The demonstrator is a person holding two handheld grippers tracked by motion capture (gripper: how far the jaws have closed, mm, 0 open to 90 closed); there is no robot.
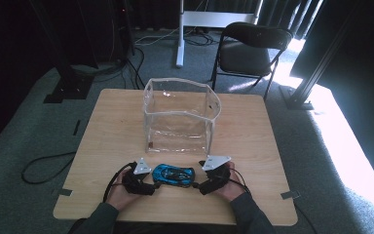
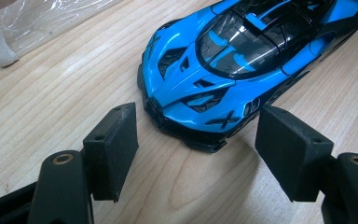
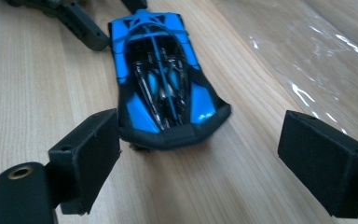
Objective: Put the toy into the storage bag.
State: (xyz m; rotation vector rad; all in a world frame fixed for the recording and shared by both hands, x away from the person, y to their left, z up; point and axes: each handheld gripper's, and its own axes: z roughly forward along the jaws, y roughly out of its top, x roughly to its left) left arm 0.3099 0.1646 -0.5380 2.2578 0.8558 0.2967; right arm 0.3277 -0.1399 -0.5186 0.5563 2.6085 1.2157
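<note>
- High view: one car (image 1: 174,174), one clear bag (image 1: 181,117), two grippers on bench (image 1: 112,126).
- Car: glossy blue, black trim.
- Left gripper (image 2: 196,154) fingers wide; right gripper (image 3: 200,158) fingers wide.

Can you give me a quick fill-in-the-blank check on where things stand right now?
1. The toy car is black and ___.
2. Both the left gripper and the right gripper have their jaws ___.
3. The clear plastic container stands ___ the car, away from the person.
4. The car rests on the wooden ___.

Missing words: blue; open; beyond; table
</note>
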